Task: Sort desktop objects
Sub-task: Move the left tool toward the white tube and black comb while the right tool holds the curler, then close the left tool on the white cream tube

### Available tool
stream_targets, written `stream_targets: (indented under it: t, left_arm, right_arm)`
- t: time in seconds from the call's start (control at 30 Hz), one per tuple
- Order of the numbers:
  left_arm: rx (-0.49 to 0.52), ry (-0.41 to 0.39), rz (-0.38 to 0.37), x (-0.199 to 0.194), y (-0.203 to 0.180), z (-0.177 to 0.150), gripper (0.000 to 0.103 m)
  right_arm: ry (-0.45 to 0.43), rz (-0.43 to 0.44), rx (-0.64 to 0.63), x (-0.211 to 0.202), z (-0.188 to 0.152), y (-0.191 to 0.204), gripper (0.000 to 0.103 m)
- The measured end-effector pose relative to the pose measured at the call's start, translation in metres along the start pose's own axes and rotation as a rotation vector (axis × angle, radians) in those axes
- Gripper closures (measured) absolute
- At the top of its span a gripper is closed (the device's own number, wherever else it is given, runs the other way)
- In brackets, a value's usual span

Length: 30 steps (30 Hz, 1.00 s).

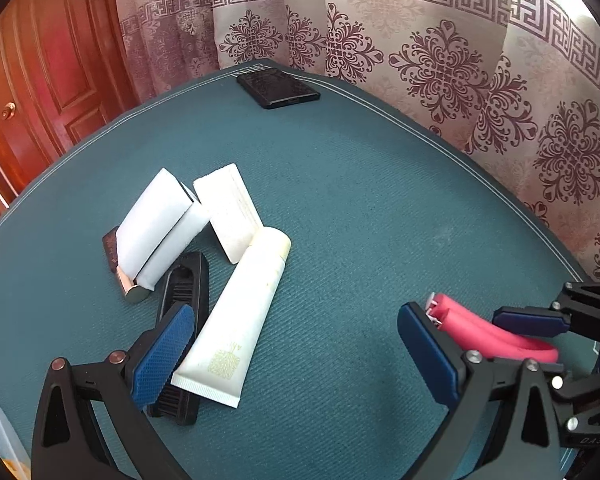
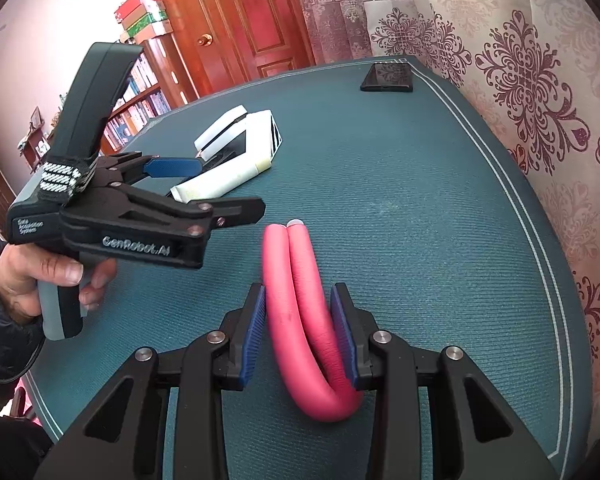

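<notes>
A folded pink foam roller (image 2: pixel 300 300) lies on the teal table (image 2: pixel 420 220). My right gripper (image 2: pixel 300 332) straddles it, jaws narrowed; the right pad touches it and a thin gap shows at the left pad. In the left wrist view the pink foam roller (image 1: pixel 496 332) shows at lower right. My left gripper (image 1: pixel 296 348) is wide open and holds nothing. It hovers beside a white tube (image 1: pixel 240 312), which lies partly over a black comb (image 1: pixel 184 296). A white box (image 1: pixel 160 224) and a white sachet (image 1: pixel 228 212) lie just beyond.
A black phone (image 1: pixel 278 88) lies at the table's far edge, near a patterned curtain (image 1: pixel 460 60). A wooden door (image 1: pixel 40 80) stands at left. A person's hand (image 2: pixel 40 276) holds the left gripper (image 2: pixel 216 188). Bookshelves (image 2: pixel 140 92) stand behind.
</notes>
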<state>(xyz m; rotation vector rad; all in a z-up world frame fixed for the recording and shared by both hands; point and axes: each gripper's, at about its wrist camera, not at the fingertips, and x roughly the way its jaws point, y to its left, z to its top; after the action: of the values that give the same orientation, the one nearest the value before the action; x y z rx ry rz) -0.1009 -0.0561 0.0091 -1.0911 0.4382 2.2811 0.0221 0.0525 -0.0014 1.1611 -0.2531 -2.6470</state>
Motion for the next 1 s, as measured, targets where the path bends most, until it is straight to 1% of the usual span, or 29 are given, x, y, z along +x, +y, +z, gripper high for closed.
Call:
stream_targets:
  t: [0.07, 0.1, 0.13, 0.17, 0.2, 0.23, 0.27, 0.4, 0.53, 0.57, 0.7, 0.87, 0.93, 1.0]
  left_arm:
    - [-0.020, 0.004, 0.001, 0.005, 0.004, 0.004, 0.004]
    - [-0.028, 0.006, 0.006, 0.007, 0.006, 0.006, 0.008]
    - [-0.026, 0.002, 0.025, 0.008, 0.008, 0.008, 0.017]
    - [-0.021, 0.005, 0.049, 0.010, 0.008, 0.009, 0.022]
    - [-0.010, 0.004, 0.077, 0.011, 0.008, 0.011, 0.032]
    - [0.000, 0.001, 0.097, 0.011, 0.007, 0.013, 0.039]
    - [0.006, -0.001, 0.104, 0.012, 0.007, 0.014, 0.042]
    - [0.002, -0.014, 0.103, 0.009, 0.004, 0.013, 0.042]
    - [0.057, -0.033, 0.165, 0.007, -0.009, 0.008, 0.042]
    - [0.069, -0.036, 0.168, 0.005, -0.012, 0.006, 0.042]
    - [0.059, -0.041, 0.136, -0.003, -0.015, 0.001, 0.042]
    - [-0.036, -0.017, 0.049, -0.003, -0.002, 0.001, 0.043]
    - [-0.068, -0.005, 0.036, 0.002, 0.004, 0.002, 0.049]
    - [-0.082, 0.004, 0.033, 0.006, 0.007, 0.003, 0.053]
  right_arm:
    - [0.000, -0.006, 0.005, 0.000, -0.001, -0.002, 0.066]
    - [0.000, -0.007, 0.008, 0.000, -0.001, -0.002, 0.066]
    - [0.000, -0.007, 0.010, -0.001, -0.001, -0.003, 0.066]
    - [0.000, -0.008, 0.010, -0.001, -0.001, -0.003, 0.066]
    - [0.001, -0.010, 0.008, -0.001, -0.001, -0.003, 0.066]
    - [0.001, -0.013, 0.005, 0.000, -0.001, -0.002, 0.066]
    - [0.000, -0.014, 0.003, 0.000, -0.001, -0.002, 0.066]
    - [0.000, -0.011, 0.006, 0.000, -0.002, -0.003, 0.066]
    - [-0.002, -0.008, 0.009, 0.000, -0.003, -0.003, 0.066]
    - [-0.002, -0.007, 0.010, 0.000, -0.003, -0.003, 0.066]
    - [-0.002, -0.001, 0.015, 0.001, -0.003, -0.004, 0.066]
    - [-0.003, 0.000, 0.016, 0.000, -0.004, -0.004, 0.066]
    - [-0.002, 0.000, 0.015, 0.001, -0.004, -0.004, 0.066]
    - [-0.002, -0.001, 0.014, 0.001, -0.004, -0.004, 0.066]
